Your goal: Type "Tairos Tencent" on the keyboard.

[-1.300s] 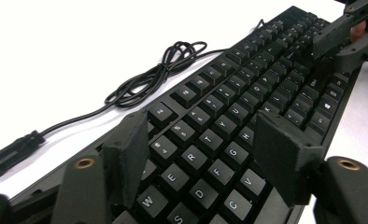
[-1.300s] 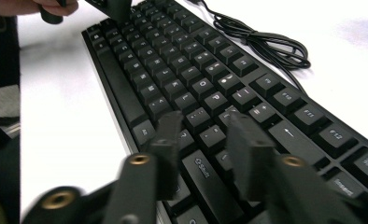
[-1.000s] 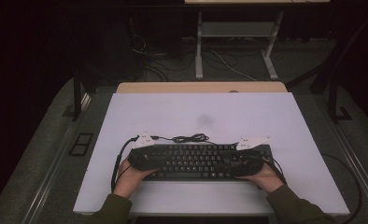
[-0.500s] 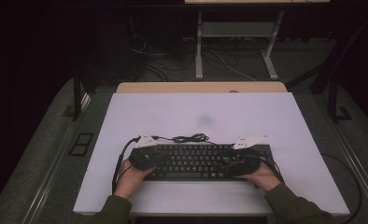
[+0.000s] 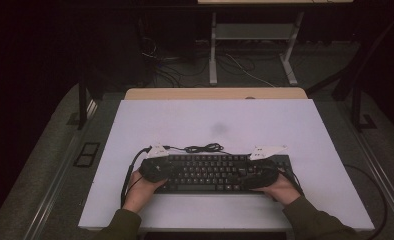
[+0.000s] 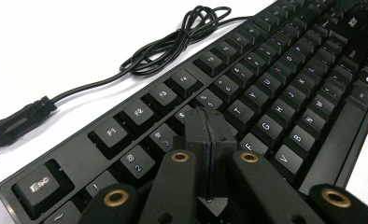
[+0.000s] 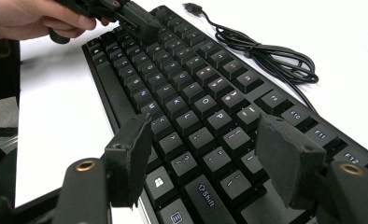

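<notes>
Two grippers over a black keyboard (image 5: 212,172) on a white table (image 5: 295,125).

The keyboard lies near the front edge of the table, long side across, and its cable (image 5: 201,148) is coiled just behind it, with the plug (image 6: 14,126) resting on the table by the left back corner. The left gripper (image 6: 205,140) is above the left end of the keyboard; its jaws are pressed together with nothing between them, and the tip is over the keys near the number row, whether it touches a key I cannot tell. The right gripper (image 7: 210,158) is above the right end; its jaws are spread apart over the keys near the Shift key and pinch nothing. Each gripper is held by a hand (image 5: 140,192) that comes from the bottom of the high view.
</notes>
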`<state>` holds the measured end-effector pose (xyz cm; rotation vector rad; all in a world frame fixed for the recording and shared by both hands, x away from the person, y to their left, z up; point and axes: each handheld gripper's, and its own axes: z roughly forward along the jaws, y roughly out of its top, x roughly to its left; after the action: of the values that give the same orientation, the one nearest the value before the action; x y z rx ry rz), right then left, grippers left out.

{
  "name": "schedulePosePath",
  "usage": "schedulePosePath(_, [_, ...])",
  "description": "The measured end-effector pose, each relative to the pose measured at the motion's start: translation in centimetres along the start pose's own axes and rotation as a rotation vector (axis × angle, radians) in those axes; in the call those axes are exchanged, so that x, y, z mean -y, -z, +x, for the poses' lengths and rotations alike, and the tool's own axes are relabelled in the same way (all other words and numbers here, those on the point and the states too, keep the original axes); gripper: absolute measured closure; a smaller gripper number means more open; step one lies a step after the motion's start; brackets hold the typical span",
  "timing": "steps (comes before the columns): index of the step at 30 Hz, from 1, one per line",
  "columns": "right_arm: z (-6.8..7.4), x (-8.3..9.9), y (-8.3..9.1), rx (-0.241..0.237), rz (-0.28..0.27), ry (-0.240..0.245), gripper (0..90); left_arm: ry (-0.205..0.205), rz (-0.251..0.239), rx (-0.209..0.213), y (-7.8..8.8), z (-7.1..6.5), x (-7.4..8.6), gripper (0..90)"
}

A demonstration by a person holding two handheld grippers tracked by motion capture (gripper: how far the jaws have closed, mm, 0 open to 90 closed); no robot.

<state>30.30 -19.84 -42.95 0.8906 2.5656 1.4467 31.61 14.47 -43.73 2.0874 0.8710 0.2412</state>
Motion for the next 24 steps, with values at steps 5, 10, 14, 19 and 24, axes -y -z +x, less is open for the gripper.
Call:
schedulePosePath(5, [0.0, 0.0, 0.0, 0.000, -0.003, 0.000, 36.2, 0.001, 0.003, 0.000, -0.2, -0.1, 0.1, 88.4])
schedulePosePath(10, [0.0, -0.1, 0.0, -0.006, -0.007, -0.003, 36.1, -0.007, 0.004, 0.001, 0.0, 0.0, 0.1, 88.2])
schedulePosePath(14, [0.0, -0.4, -0.1, -0.014, -0.012, -0.003, 36.1, 0.002, -0.010, 0.007, 0.1, -0.2, 0.0, 86.4])
schedulePosePath(19, [-0.1, -0.7, -0.3, -0.018, -0.017, -0.005, 36.2, 0.006, -0.026, 0.014, 0.2, -0.3, 0.0, 80.2])
schedulePosePath(24, [0.0, -1.0, -0.6, -0.018, -0.018, -0.001, 36.5, 0.006, -0.045, 0.021, 0.6, -0.4, 0.1, 71.6])
